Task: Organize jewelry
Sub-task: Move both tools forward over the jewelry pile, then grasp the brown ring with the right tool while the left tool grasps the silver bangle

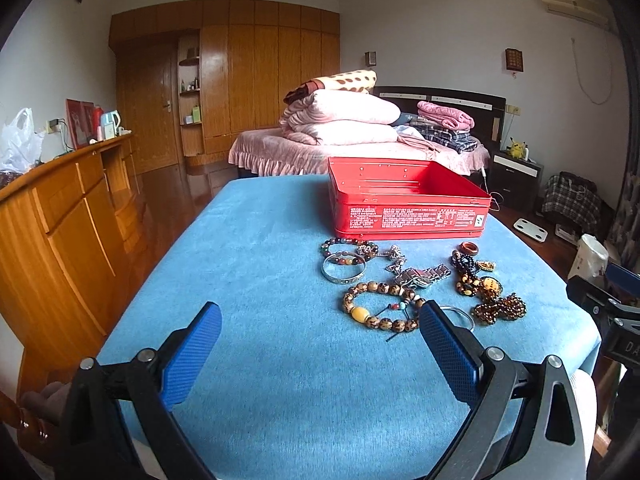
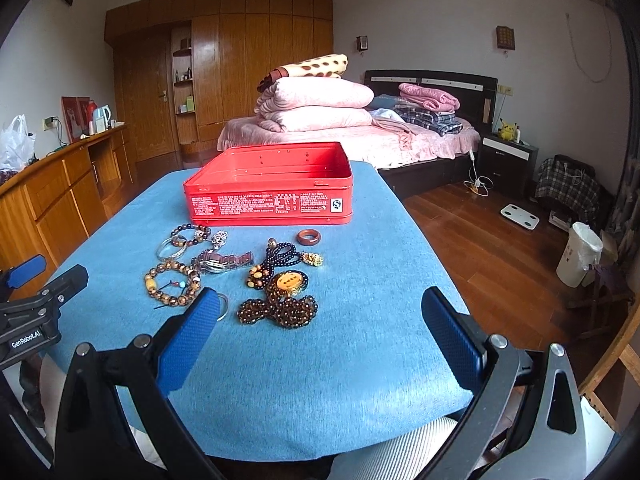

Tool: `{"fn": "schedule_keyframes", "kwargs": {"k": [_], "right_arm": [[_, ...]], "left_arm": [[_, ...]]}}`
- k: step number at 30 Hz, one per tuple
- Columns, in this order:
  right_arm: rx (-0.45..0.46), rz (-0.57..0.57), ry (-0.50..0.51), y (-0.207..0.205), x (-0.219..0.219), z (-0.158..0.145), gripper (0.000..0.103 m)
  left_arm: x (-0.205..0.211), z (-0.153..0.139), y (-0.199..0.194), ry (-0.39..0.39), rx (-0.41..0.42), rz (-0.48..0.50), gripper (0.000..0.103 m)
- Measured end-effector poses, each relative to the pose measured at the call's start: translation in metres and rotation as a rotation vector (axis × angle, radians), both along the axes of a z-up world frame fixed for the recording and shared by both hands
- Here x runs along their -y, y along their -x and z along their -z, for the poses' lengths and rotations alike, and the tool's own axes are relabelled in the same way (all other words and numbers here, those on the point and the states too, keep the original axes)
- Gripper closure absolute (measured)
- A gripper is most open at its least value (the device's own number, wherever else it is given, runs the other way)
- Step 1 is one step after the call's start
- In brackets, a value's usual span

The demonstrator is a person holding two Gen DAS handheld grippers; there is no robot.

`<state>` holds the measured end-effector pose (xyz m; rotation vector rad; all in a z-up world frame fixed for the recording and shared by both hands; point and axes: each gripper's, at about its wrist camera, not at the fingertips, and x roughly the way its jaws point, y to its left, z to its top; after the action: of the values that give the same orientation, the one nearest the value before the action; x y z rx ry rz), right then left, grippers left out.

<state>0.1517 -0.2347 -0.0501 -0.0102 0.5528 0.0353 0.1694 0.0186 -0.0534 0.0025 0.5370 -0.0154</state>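
Jewelry (image 2: pixel 240 276) is all piled loose on the blue surface (image 2: pixel 320 380) in front of me, just ahead of my fingers, and none of it is in the red tin (image 2: pixel 269 184) yet. My left fingers (image 1: pixel 320 356) are spread wide with nothing between them, hovering low over the blue cloth, and the pale wooden bead bracelet (image 1: pixel 380 306) sits right off the tip of the inner pad. My right fingers (image 2: pixel 318 340) are spread just as wide, also empty, with the dark brown bead strand (image 2: pixel 280 310) lying between the tips and a bit further out. A thin silver hoop (image 2: pixel 223 307) peeks out from behind my right set's left pad. Past that there's a metal watch (image 2: pixel 220 261), a silver bangle (image 2: pixel 170 250) with a coloured bead bracelet (image 2: pixel 191 233) touching it, a black bead string with an amber pendant (image 2: pixel 286 282), a small gold charm (image 2: pixel 313 259) and a reddish wooden ring (image 2: pixel 309 237) by itself nearest the tin. The tin sits open at the far end of the surface, label side facing me. Beyond it is a bed (image 2: pixel 360 136) stacked with folded pink quilts (image 2: pixel 316 106), and a wooden wardrobe (image 2: pixel 240 60) along the back wall.
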Motion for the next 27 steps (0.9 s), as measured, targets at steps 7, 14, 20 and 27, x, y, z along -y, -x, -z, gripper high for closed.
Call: {"fn": "schedule_keyframes", "kwargs": {"k": [7, 14, 20, 27], "right_arm": [[-0.077, -0.006, -0.027, -0.058, 0.005, 0.008, 0.005], [-0.17, -0.021, -0.055, -0.115, 0.009, 0.021, 0.005], [-0.27, -0.03, -0.094, -0.157, 0.014, 0.036, 0.005], [-0.318, -0.028, -0.095, -0.179, 0.014, 0.047, 0.005]], "left_arm": [[-0.002, 0.015, -0.063, -0.015, -0.103, -0.002, 0.006], [0.003, 0.031, -0.113, 0.013, -0.207, 0.026, 0.006], [0.008, 0.042, -0.141, 0.017, -0.257, 0.025, 0.006], [0.003, 0.051, -0.158, 0.078, -0.329, 0.043, 0.006]]}}
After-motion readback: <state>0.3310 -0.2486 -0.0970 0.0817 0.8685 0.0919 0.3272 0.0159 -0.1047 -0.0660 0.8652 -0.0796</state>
